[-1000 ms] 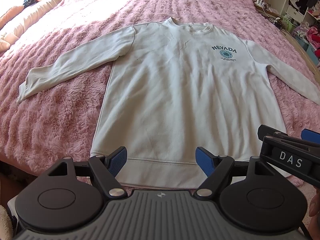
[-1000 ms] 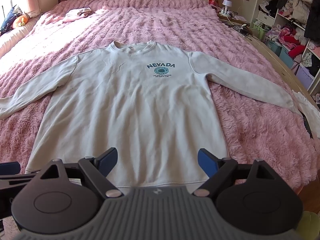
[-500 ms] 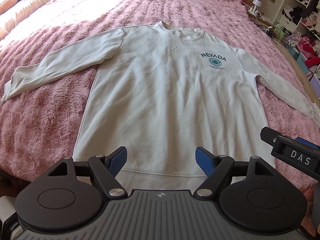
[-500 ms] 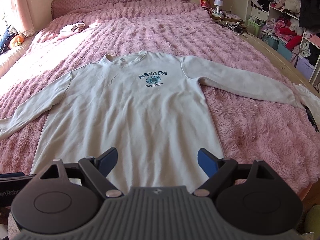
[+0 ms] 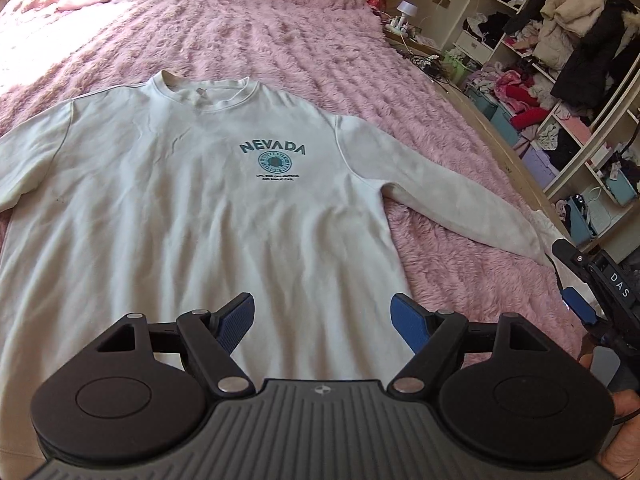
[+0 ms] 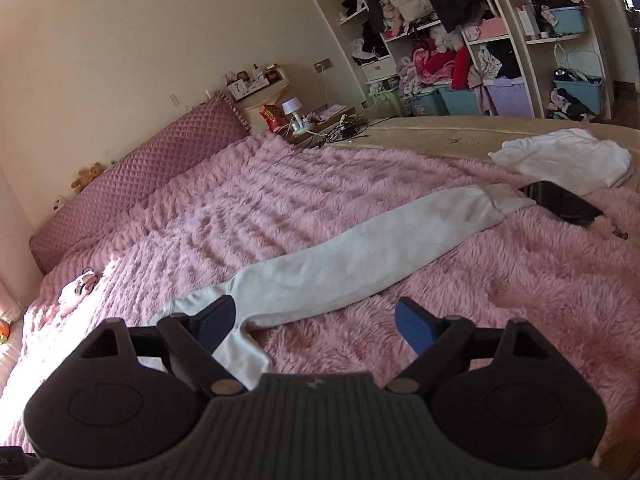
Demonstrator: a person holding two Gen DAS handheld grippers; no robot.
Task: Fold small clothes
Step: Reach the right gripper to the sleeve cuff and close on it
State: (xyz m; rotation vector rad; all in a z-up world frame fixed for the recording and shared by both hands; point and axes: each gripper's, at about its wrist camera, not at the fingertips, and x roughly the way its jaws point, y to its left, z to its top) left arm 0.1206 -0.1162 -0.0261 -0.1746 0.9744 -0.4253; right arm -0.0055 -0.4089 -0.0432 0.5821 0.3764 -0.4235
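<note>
The sweatshirt (image 5: 192, 216) was matt, soft cloth — the pink bedspread (image 5: 256, 36) shaggy plush, the headboard (image 6: 136, 184) quilted fabric.

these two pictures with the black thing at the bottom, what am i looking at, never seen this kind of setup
The black thing is a hand-held gripper; a person holds one in each hand, and each carries a wide-angle camera looking out past its blue-padded jaws. One picture is from the left gripper, the other from the right gripper. Both have their jaws open and hold nothing. A pale sweatshirt printed NEVADA lies flat, front up, on a fluffy pink blanket covering a bed. The right camera faces the sweatshirt's sleeve, which stretches toward a white cloth and a flat dark object. The right gripper also shows at the left picture's right edge.
</note>
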